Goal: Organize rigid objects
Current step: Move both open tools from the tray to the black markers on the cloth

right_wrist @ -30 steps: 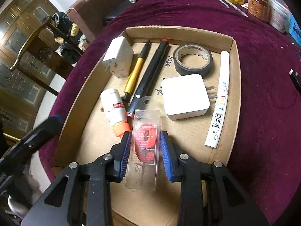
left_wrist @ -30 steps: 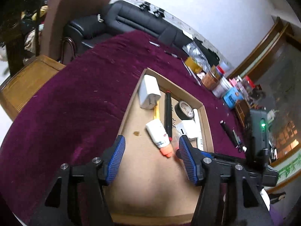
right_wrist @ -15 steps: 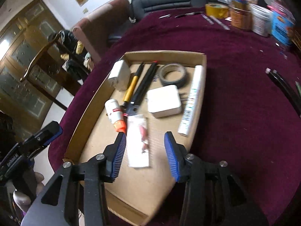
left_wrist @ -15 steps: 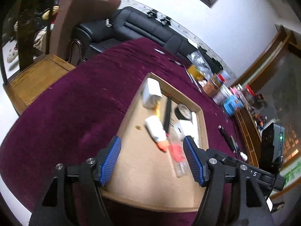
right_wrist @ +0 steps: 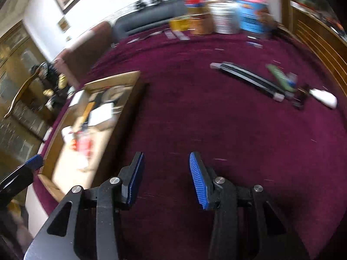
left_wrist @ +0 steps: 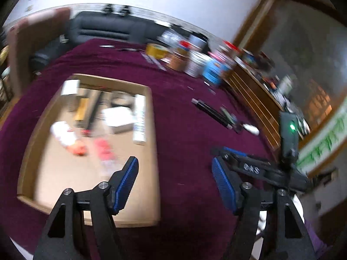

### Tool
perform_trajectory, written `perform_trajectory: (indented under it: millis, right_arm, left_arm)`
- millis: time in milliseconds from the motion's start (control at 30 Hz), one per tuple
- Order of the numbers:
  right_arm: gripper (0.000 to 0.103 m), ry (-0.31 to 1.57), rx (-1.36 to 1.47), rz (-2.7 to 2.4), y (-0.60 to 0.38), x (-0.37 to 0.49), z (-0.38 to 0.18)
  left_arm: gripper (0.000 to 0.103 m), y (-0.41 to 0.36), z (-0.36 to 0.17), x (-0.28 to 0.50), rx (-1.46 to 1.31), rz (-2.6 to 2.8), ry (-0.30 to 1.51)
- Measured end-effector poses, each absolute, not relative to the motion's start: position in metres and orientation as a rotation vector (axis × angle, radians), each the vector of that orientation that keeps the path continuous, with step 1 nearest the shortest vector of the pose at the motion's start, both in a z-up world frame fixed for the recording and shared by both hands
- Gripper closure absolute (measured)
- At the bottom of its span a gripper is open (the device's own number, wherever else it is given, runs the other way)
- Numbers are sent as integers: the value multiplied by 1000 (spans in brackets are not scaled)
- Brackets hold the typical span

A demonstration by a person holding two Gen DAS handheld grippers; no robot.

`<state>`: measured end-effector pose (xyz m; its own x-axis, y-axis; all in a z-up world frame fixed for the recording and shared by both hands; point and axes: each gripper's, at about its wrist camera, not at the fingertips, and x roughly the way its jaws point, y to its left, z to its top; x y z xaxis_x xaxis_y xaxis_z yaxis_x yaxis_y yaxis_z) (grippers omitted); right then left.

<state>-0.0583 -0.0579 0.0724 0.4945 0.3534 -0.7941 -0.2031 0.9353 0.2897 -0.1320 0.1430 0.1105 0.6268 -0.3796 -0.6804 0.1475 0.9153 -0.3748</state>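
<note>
- Now the right claw [right_wrist: 166, 177] is over the bare purple cloth [right_wrist: 216, 119], and the next things to tidy lie far ahead of it.
- Those things are a long black pen [right_wrist: 247, 79], a green stick [right_wrist: 278, 75] and a small white thing [right_wrist: 324, 97], all close together near the table's far right side.
- The cardboard tray [right_wrist: 128, 99] sits off to the left and is already part full: a white box [right_wrist: 100, 113], a roll of tape [left_wrist: 120, 96], a white tube [left_wrist: 139, 117] and more.
- To do this step well, I think the claw should pick just one thing, maybe the black pen, since it lies a bit apart from the rest.
- Come at the pen across its thin side, not along it, so it does not roll away.
- The pictures are smeared, so slow down before closing.
- The right claw's jaws are partly open, and nothing is between them.
- The left claw [left_wrist: 174, 181] is opening wider, with only cloth and the tray's edge under it. It holds nothing.
</note>
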Motion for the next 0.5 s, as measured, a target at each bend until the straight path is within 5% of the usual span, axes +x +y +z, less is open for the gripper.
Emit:
perform_trajectory:
  millis: [500]
  right_arm:
    - [62, 953, 316, 72, -213, -44, 76]
  left_arm:
    - [37, 18, 36, -40, -138, -324, 938]
